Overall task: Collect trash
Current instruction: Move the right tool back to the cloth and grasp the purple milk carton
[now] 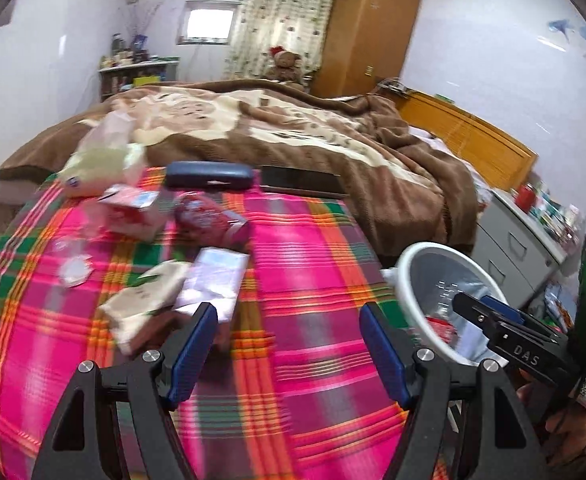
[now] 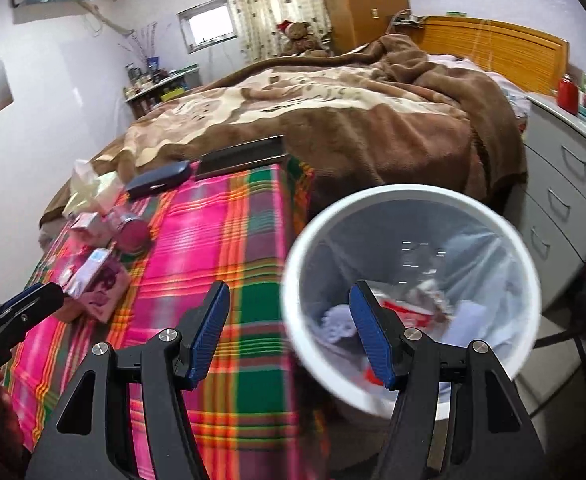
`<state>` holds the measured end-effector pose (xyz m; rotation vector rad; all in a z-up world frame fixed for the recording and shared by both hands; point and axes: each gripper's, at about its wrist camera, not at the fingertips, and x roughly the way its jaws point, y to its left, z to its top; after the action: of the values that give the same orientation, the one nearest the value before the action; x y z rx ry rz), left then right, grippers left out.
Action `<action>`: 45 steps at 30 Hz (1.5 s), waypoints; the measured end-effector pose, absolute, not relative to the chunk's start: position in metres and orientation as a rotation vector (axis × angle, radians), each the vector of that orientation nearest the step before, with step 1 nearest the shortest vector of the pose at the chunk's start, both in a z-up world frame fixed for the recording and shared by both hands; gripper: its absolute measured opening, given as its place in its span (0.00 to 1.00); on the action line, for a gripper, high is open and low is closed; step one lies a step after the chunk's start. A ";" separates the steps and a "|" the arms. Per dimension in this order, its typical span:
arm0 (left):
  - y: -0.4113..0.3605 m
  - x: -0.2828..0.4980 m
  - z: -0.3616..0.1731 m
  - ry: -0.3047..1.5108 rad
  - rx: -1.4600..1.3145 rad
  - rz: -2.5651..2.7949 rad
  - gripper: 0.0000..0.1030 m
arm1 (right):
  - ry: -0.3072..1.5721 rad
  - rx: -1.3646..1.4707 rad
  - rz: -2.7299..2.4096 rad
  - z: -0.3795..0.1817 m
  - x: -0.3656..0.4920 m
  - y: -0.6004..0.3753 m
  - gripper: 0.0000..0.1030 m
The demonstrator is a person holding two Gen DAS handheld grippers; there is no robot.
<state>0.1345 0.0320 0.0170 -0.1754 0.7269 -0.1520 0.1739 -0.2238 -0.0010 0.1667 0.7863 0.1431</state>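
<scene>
A white trash bin (image 2: 413, 200) with a clear liner stands beside the plaid-covered table; red and white scraps (image 2: 407, 312) lie inside. It also shows in the left wrist view (image 1: 409, 280). My right gripper (image 2: 289, 332) is open and empty over the bin's near-left rim. My left gripper (image 1: 289, 352) is open and empty above the plaid cloth (image 1: 301, 248), just right of a beige packet (image 1: 145, 304) and a silvery pink box (image 1: 213, 280). Farther back lie a red-white carton (image 1: 133, 216), a red wrapper (image 1: 209, 216) and clear plastic (image 1: 73, 260).
A tissue pack (image 1: 101, 164), a dark blue glasses case (image 1: 209, 176) and a flat black device (image 1: 301, 184) lie at the table's far edge. A bed with a brown blanket (image 1: 293, 128) is behind. Grey drawers (image 2: 565, 208) stand right of the bin.
</scene>
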 end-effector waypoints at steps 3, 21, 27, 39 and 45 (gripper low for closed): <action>0.057 0.130 0.015 0.722 -0.204 -0.117 0.71 | 0.792 0.146 0.183 -0.001 0.174 -0.206 0.62; 0.171 0.128 0.002 0.722 -0.257 0.079 0.71 | 0.817 0.115 0.345 -0.001 0.187 -0.106 0.62; 0.201 0.140 -0.009 0.745 -0.272 0.109 0.71 | 0.830 0.127 0.369 -0.004 0.198 -0.081 0.62; 0.231 0.174 -0.021 0.785 -0.263 0.112 0.71 | 0.883 0.115 0.352 -0.020 0.214 -0.048 0.66; 0.237 0.190 -0.029 0.801 -0.274 0.107 0.71 | 0.915 0.097 0.310 -0.020 0.211 -0.058 0.67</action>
<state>0.1904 0.2371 -0.0287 -0.2738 0.8009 0.1073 0.2113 -0.0580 -0.0196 0.0968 0.9151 0.3100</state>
